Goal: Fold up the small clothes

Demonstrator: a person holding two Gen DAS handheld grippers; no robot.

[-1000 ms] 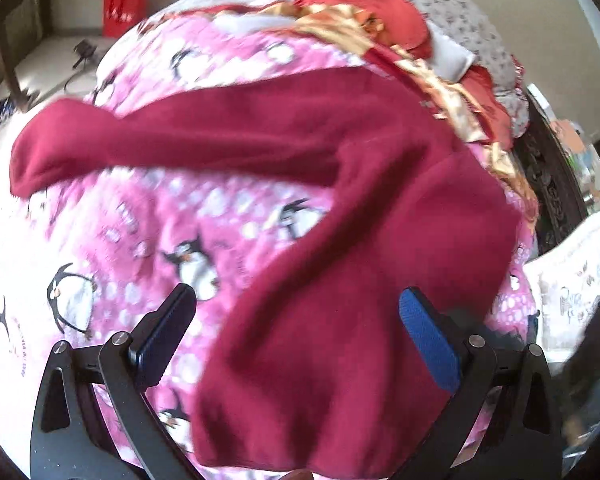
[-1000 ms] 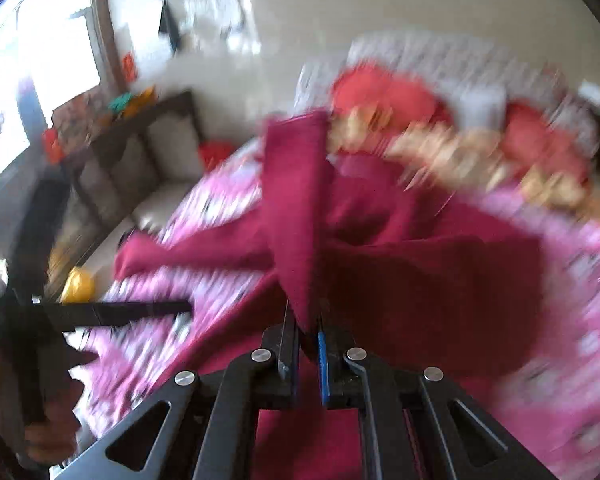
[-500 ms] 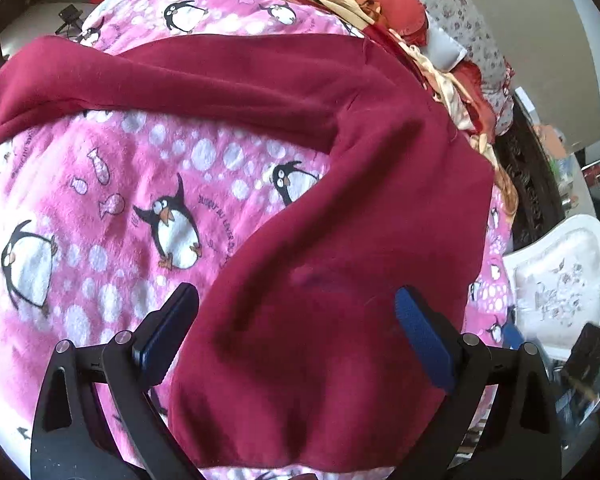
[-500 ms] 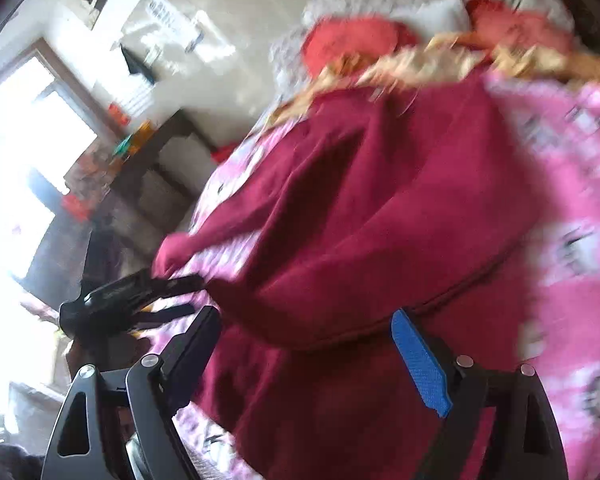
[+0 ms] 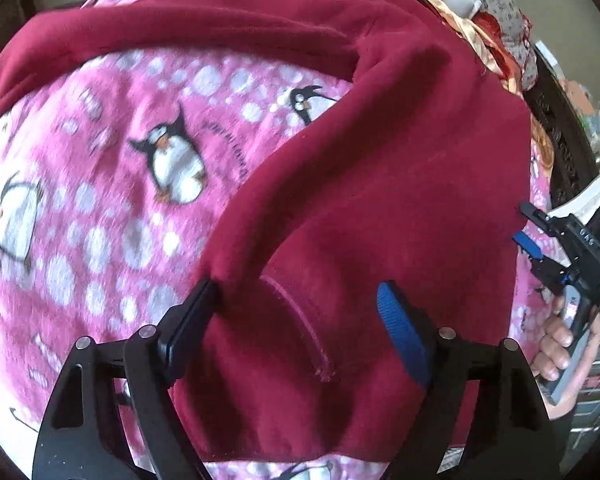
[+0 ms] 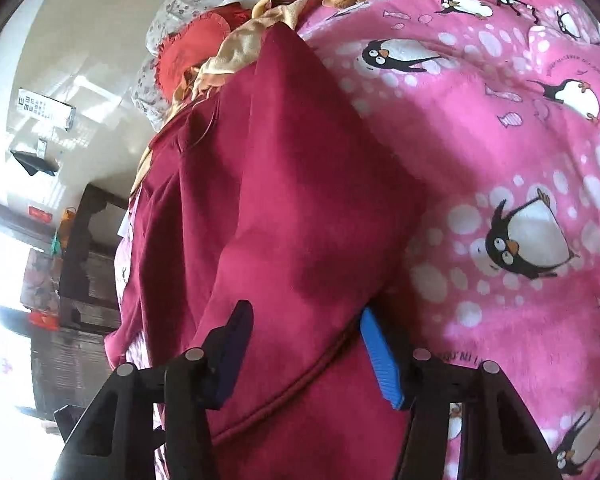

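Left wrist view
Garment: dark red top (image 5: pixel 372 200) spread on the penguin blanket (image 5: pixel 100 208) of the bed; one sleeve (image 5: pixel 172 28) runs out long to the far left.
Left tool (image 5: pixel 298 316): jaws closing, not yet clamped; the near folded edge and a stitched seam lie between them, the left pad touching the fold, the blue pad apart from the cloth surface as far as the blur lets me judge.
Right tool (image 5: pixel 540 240): at the garment's right edge, held in a hand (image 5: pixel 556 340).

Right wrist view
Right tool (image 6: pixel 304 344): jaws closing over a raised ridge of the top (image 6: pixel 284 200); cloth sits between the pads, not visibly pinched.
Blanket (image 6: pixel 520 160): bare to the right of the ridge.

Key relation
Axis: the body runs away from both tools toward the pillows (image 6: pixel 188 52); the sleeve lies crosswise.
Nearer hand: judged left for the near hem fold, right for the right side edge.
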